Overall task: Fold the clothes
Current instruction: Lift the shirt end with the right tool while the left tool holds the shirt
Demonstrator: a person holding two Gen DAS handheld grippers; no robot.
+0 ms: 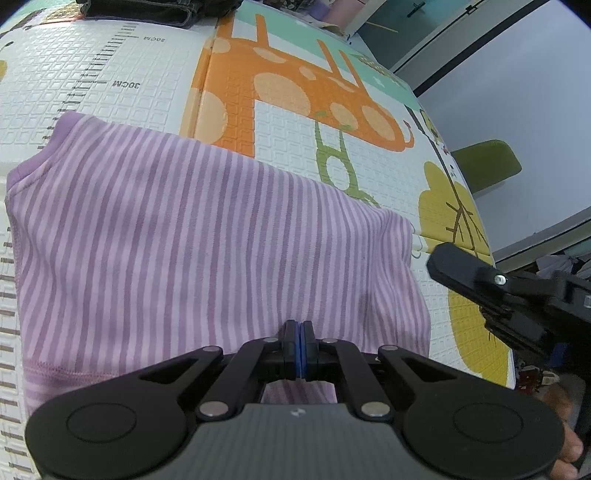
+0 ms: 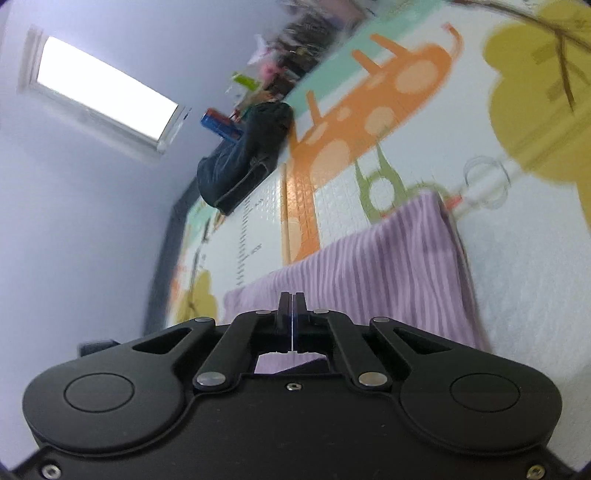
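A purple-and-lilac striped garment [image 1: 184, 240] lies folded flat on the patterned play mat [image 1: 129, 66], its collar at the far left. My left gripper [image 1: 299, 326] is shut, blue pads together, tips down at the garment's near edge; whether any fabric is pinched I cannot tell. My right gripper [image 1: 439, 258] hovers above the mat just off the garment's right side, shut and empty. In the right wrist view its fingers [image 2: 291, 299] stand together, tilted, with the garment [image 2: 369, 266] below and beyond them.
Dark folded jeans [image 1: 147, 11] lie at the mat's far edge, also in the right wrist view [image 2: 236, 170]. A green chair [image 1: 487, 162] stands beyond the mat's right edge. A hand [image 1: 565, 443] shows at the lower right. Clutter [image 2: 295, 55] lines the far wall.
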